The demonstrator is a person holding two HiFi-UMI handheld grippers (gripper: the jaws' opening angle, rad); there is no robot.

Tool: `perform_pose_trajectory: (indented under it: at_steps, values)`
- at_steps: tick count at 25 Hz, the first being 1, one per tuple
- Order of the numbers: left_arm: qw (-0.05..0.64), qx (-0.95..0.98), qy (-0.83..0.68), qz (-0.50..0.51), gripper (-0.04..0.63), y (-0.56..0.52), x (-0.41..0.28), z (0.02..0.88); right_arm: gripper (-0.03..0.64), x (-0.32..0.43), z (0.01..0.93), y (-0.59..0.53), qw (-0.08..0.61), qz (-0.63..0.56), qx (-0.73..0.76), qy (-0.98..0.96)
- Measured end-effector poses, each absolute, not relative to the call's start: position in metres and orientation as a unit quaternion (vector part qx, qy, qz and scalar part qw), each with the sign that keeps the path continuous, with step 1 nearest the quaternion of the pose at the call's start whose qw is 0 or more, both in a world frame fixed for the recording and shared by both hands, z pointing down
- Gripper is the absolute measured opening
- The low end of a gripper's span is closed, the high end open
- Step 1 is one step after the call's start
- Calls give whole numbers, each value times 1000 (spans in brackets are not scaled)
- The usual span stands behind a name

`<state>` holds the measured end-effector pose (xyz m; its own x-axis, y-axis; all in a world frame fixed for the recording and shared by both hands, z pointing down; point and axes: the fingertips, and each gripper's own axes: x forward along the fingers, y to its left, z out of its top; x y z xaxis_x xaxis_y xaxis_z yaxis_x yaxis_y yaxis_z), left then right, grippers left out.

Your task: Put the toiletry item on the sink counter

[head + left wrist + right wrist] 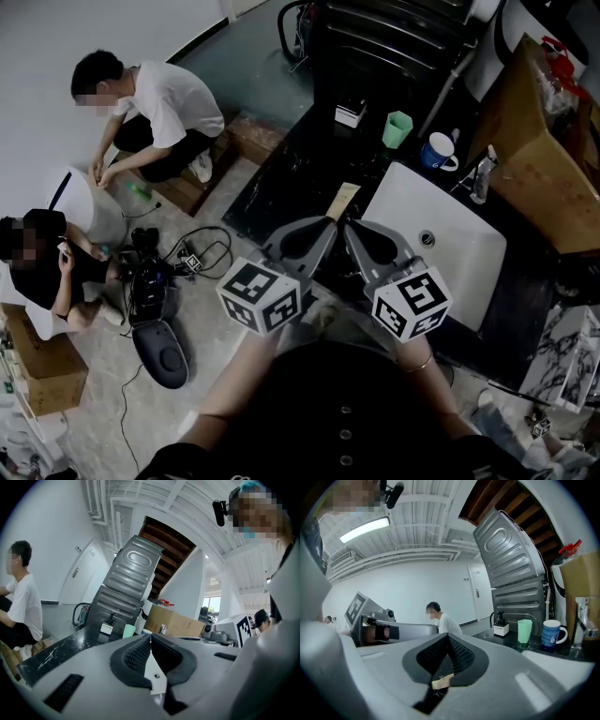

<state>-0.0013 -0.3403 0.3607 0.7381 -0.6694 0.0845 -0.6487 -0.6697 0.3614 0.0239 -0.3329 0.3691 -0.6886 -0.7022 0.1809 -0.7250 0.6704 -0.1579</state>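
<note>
Evidently, with left gripper [150, 637] and right gripper [448, 637] fingers shut empty, drifting forward could shove the flat tan strip [343, 200] at twelve o'clock across the black marble desk [291, 178].

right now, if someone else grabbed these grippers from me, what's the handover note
Left gripper: jaws shut, nothing between them.
Right gripper: jaws shut, nothing between them. The two sit side by side, tips close together over the counter's front.
The flat tan toiletry item lies on the dark sink counter just ahead of the tips, beside the white basin. The green cup and blue mug stand further back.
Done: the item looks placed, with neither gripper holding it.
Left: probably only drawing both grippers back.
</note>
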Motion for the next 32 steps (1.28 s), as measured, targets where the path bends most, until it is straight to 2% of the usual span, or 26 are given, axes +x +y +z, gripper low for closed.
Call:
perform_pose_trajectory:
  at_steps: [32]
  values:
    - [189, 913, -360, -21, 17, -338, -5, 368, 3, 23, 366, -330, 47, 98, 408, -906]
